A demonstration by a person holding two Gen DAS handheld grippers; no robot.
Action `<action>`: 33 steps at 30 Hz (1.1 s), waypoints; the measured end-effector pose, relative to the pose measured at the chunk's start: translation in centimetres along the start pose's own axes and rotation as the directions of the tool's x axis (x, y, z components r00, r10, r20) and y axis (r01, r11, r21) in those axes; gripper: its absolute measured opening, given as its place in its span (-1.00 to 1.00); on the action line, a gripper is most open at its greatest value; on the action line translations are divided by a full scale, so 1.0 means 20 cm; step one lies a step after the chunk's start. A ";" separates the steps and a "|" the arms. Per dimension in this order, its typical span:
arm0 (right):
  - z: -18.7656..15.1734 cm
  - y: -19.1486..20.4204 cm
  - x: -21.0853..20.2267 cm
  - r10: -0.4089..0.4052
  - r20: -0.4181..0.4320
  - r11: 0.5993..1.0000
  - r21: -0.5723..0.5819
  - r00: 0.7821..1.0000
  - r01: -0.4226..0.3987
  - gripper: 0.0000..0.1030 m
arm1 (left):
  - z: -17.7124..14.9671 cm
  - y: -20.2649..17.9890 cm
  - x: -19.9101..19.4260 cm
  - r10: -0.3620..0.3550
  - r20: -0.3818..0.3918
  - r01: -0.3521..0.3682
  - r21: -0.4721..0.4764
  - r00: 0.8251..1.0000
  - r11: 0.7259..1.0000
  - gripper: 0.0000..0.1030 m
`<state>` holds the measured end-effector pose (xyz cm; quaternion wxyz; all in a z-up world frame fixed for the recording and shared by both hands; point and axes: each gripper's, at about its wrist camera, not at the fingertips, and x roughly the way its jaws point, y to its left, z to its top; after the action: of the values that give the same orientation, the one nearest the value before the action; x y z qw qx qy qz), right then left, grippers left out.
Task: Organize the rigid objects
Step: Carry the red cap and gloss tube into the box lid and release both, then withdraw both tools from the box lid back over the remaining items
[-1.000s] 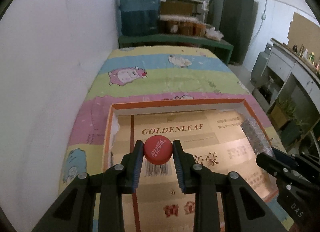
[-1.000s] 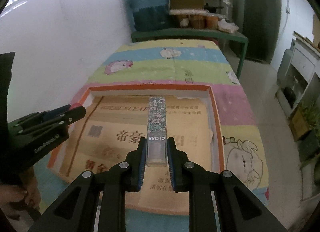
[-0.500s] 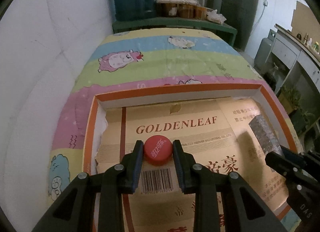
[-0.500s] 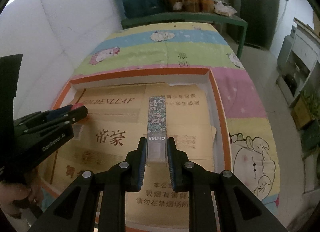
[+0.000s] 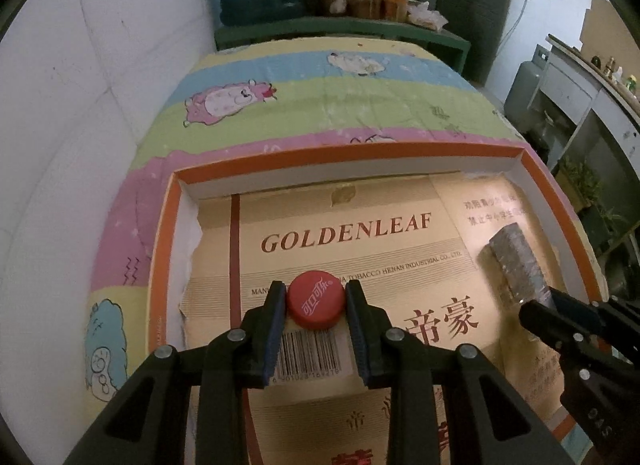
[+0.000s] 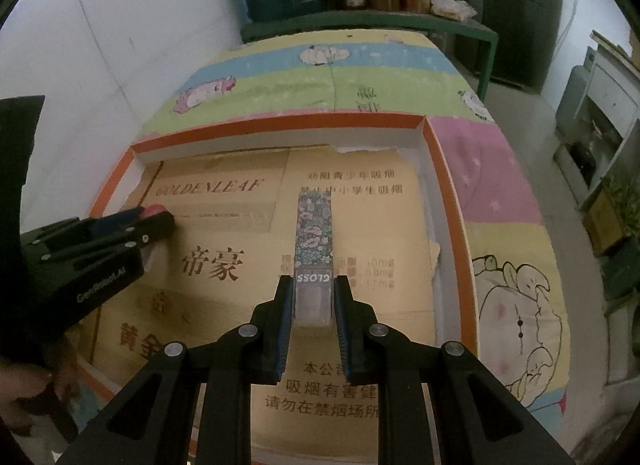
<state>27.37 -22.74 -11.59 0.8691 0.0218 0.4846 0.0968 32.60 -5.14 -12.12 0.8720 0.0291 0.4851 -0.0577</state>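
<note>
Centre of my left view: a red bottle cap (image 5: 316, 299) with white script. My right view shows a floral-patterned gloss box (image 6: 314, 241), an orange-rimmed tray (image 6: 448, 185) lined tan, and a pastel-striped cartoon-animal cloth (image 6: 400, 77).

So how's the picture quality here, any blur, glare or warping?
Left wrist view: sharp on the red cap, dim warm light, fisheye bends the tray rim. Right wrist view: floral box crisp, soft sheen on the cardboard, corners black.
</note>
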 end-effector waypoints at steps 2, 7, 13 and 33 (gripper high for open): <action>0.00 0.01 0.00 -0.005 0.002 1.000 -0.008 1.000 0.005 -0.59 | 0.00 0.01 0.00 -0.005 -0.002 0.005 -0.013 1.000 1.000 -0.41; 0.00 0.01 0.00 -0.017 0.009 1.000 -0.016 1.000 0.017 -0.53 | 0.00 0.01 -0.01 -0.015 -0.001 0.015 -0.031 1.000 0.999 -0.39; -0.01 0.01 -0.05 -0.024 0.028 1.000 -0.016 0.999 0.024 -0.14 | -0.01 0.00 -0.06 -0.033 0.023 0.034 -0.042 0.999 0.999 -0.11; -0.13 0.09 -0.36 -0.029 0.111 0.999 -0.021 0.993 0.031 -0.12 | -0.17 -0.01 -0.49 -0.013 0.168 0.020 -0.041 0.986 0.999 -0.03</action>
<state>21.27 -22.51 -6.62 0.8961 0.0099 0.4349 0.0879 24.48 -4.20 -5.57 0.9097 0.0016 0.4113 -0.0569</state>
